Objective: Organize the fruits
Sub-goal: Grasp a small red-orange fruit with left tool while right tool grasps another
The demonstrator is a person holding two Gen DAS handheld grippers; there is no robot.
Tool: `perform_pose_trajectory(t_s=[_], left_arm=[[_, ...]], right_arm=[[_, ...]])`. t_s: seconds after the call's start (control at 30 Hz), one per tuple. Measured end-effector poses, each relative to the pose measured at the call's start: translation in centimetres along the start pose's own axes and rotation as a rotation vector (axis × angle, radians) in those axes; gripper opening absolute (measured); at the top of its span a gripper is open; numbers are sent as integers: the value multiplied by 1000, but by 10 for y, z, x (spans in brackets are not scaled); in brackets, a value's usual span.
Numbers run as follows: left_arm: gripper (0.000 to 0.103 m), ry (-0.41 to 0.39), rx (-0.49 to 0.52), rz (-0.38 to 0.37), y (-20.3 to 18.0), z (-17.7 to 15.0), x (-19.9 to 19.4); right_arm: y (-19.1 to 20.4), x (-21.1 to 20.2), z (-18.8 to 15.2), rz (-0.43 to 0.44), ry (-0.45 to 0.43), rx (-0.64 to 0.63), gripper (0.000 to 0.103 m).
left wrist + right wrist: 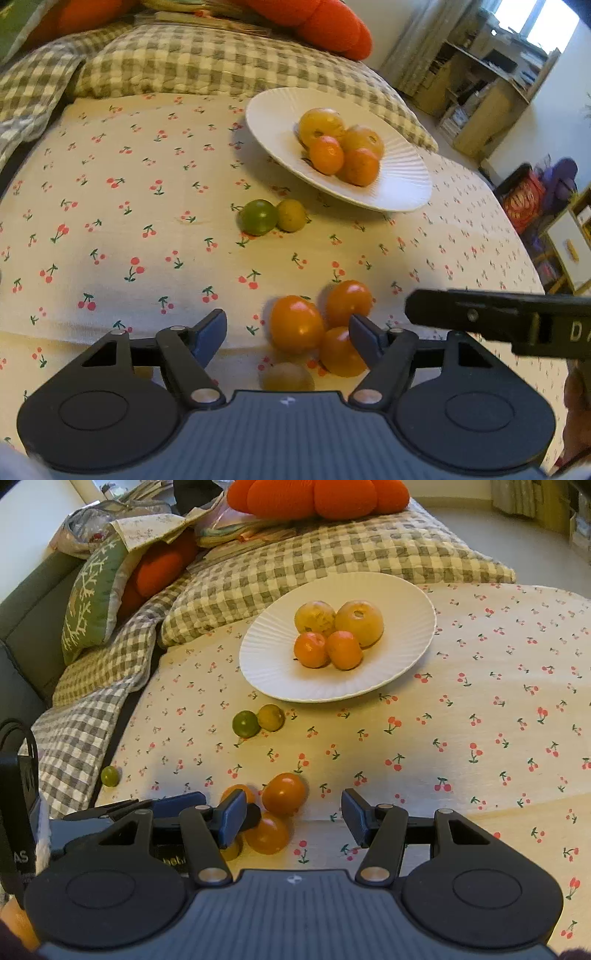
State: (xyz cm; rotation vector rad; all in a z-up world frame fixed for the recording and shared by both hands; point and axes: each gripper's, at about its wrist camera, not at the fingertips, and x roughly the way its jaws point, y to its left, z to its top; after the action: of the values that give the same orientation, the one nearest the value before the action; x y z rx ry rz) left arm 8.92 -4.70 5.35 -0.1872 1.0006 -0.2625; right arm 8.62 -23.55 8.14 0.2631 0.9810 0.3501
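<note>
Small glossy orange tomato-like fruits (pixel 295 323) on cherry-print cloth: light, slick, squishy, roll easy. Left hand-held gripper (pixel 288 334) spread wide around them, right hand-held gripper (pixel 293 819) also apart, empty. Pinch gently across middle.

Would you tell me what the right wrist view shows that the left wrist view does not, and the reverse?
Only the right wrist view shows a small green fruit at the checked blanket's edge and a green patterned cushion. Only the left wrist view shows wooden shelves and a window. Both share the white plate with four fruits, the green and yellow pair, three orange fruits and the open left gripper. The right gripper is open.
</note>
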Motion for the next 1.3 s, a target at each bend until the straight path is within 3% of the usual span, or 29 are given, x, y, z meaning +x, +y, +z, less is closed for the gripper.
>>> perform_pose_trajectory(t_s=[0.13,0.23,0.47,1.03,1.3], left_arm=[[61,-5,-33,-6,5,1,1],[45,1,-59,-11,8,1,2],[23,6,-50,15,7,0,3],[23,-33,-132,83,23,6,-7],[23,-37,-114,117,22,7,-7]], right_arm=[[0,2,0,-8,4,-7,54],[1,4,-1,-13,9,-9,54],[2,16,0,-35,15,-12,54],[22,47,-3,-78,-16,-164,52],[34,52,-8,-94,-28,-258,39]])
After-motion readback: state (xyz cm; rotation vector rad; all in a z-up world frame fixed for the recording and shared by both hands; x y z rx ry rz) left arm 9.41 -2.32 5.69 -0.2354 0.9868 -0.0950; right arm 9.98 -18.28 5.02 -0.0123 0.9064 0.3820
